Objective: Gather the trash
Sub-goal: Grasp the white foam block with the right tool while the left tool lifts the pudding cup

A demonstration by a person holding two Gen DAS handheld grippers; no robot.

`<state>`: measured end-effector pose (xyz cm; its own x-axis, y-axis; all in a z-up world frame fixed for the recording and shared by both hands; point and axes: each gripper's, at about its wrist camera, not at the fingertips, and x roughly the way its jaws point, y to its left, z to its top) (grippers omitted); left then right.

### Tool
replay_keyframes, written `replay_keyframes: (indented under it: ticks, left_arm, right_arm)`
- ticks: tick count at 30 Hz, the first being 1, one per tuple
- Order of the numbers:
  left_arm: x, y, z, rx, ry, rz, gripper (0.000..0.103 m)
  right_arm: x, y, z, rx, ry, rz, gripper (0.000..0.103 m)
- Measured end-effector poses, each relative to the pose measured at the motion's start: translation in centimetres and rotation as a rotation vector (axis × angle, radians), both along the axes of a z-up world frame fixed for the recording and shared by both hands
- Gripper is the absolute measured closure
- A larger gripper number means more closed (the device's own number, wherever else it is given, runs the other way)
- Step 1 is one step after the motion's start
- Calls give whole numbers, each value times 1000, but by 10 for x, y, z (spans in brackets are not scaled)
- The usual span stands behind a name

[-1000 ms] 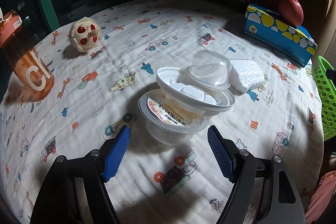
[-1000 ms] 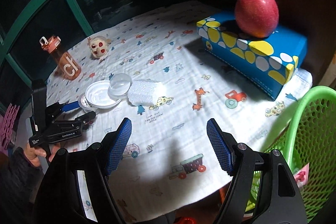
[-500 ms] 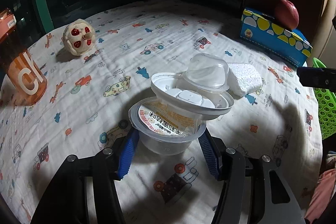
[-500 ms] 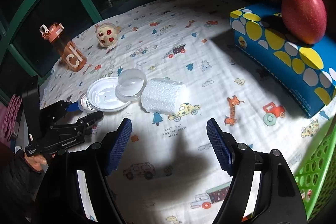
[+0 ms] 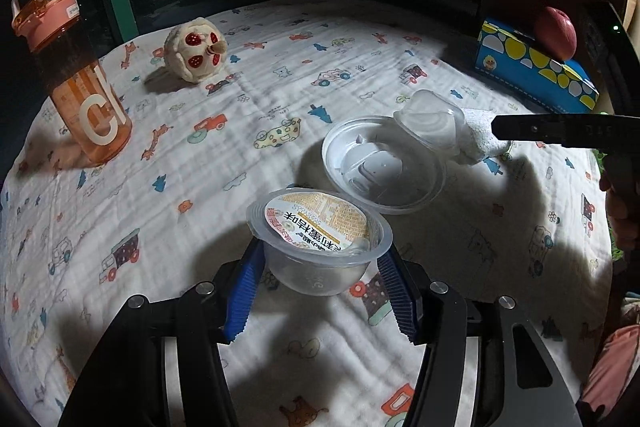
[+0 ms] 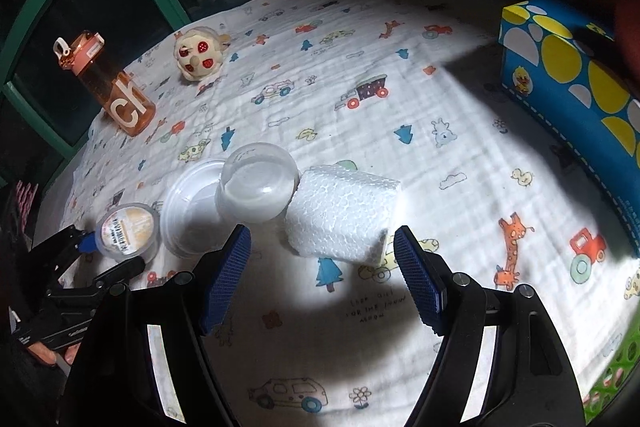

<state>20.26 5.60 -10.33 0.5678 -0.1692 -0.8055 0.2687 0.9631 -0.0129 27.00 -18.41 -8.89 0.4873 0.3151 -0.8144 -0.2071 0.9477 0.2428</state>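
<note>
My left gripper (image 5: 320, 291) is shut on a clear plastic cup with a printed foil lid (image 5: 316, 247), its blue pads pressing both sides. Just beyond it a white plastic lid (image 5: 384, 167) lies on the cloth, with a small clear cup (image 5: 430, 119) leaning on its far rim. Behind those sits a white foam block (image 5: 480, 137). In the right wrist view my right gripper (image 6: 322, 267) stands open just short of the foam block (image 6: 344, 215), which is not between its fingers. The clear cup (image 6: 258, 191), white lid (image 6: 188, 215) and held foil-lidded cup (image 6: 126, 229) lie to its left.
An orange water bottle (image 5: 80, 87) stands at the left and a plush toy (image 5: 196, 53) at the back. A blue tissue box (image 5: 532, 75) with a red apple (image 5: 554, 33) on it sits at the right. A green basket (image 6: 612, 387) is off the table's right edge.
The left gripper closed on the foil-lidded cup and drew it out from under the white lid. The right gripper came down and closer to the foam block, still open.
</note>
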Motion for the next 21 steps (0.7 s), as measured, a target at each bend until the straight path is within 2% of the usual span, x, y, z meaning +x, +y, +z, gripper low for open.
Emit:
replay_keyframes:
  ticks: [6, 10, 21]
  left_arm:
    - [-10, 12, 9, -9, -13, 17, 47]
    - [-15, 14, 14, -26, -20, 24, 47]
    - [-23, -5, 27, -55, -43, -6, 47]
  right_arm:
    - [14, 4, -19, -37, 25, -25, 30]
    - [15, 4, -23, -50, 16, -33, 36]
    - [-18, -12, -1, -21, -15, -47, 37]
